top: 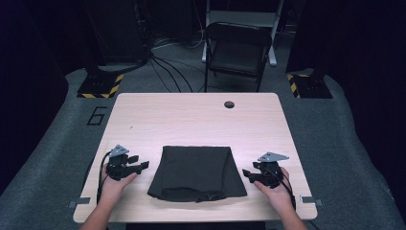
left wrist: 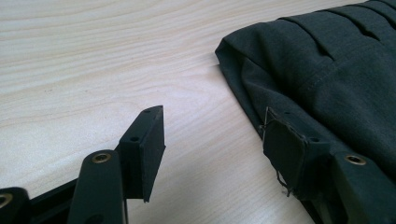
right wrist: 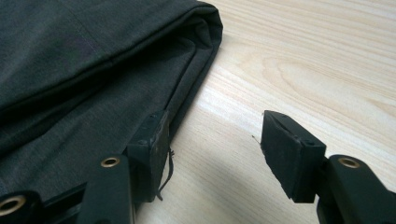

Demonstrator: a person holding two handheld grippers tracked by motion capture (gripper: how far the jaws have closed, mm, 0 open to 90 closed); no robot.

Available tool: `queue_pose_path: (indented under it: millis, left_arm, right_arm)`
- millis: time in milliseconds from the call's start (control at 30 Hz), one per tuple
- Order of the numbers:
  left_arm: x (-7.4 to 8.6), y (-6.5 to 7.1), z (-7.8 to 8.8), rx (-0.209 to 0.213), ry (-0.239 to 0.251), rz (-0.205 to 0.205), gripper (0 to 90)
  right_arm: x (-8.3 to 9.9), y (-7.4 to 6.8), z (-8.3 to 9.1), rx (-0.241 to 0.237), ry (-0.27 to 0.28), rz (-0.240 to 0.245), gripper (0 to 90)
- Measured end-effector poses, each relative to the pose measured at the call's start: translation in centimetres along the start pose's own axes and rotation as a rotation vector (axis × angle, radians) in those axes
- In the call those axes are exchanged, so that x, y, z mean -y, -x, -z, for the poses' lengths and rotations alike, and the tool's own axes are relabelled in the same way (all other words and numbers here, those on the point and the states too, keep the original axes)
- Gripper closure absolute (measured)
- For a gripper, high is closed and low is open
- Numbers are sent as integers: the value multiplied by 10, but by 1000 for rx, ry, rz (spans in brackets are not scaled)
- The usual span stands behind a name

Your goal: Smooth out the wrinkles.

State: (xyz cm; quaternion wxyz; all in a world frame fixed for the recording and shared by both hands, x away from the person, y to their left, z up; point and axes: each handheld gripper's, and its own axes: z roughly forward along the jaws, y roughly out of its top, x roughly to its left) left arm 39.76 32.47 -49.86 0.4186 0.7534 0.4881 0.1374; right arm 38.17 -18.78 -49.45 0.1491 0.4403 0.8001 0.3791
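Here, in the high view, a folded dark garment (top: 197, 173) lies flat on the near half of the desk (top: 191, 115), roughly at its six o'clock. The left gripper (top: 142, 166) rests on the desk at the garment's nine o'clock, close to its edge but apart from it; the right gripper (top: 247, 175) sits at its three o'clock, its tips very near the cloth's lower right corner. Both point inward toward the cloth, each held by a hand (top: 114, 188) coming from the near edge.

In the left gripper view, the jaws stand spread with bare wood between them. The garment (left wrist: 327, 70) fills the one to three o'clock part of the frame, and its rounded folded edge runs down behind the right-hand jaw, which overlaps the fabric; whether it touches I cannot tell. Nothing is pinched.

In the right gripper view, the jaws are likewise spread and empty. The garment (right wrist: 84, 70) occupies the nine to twelve o'clock region, its layered hem passing just beside the left-hand jaw, with desk showing in the gap.

I judge this the approach before a grasp, both grippers flanking the cloth. The next move likely calls for sliding each gripper inward so one jaw goes under the edge layers and the other over, then closing evenly on both sides.
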Motion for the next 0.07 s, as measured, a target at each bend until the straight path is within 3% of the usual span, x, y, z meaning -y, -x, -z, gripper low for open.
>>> queue_pose_path:
  millis: [67]
  left_arm:
    - [-1,0,-1,-3,5,6,385]
  right_arm:
    - [1,0,1,5,2,2,415]
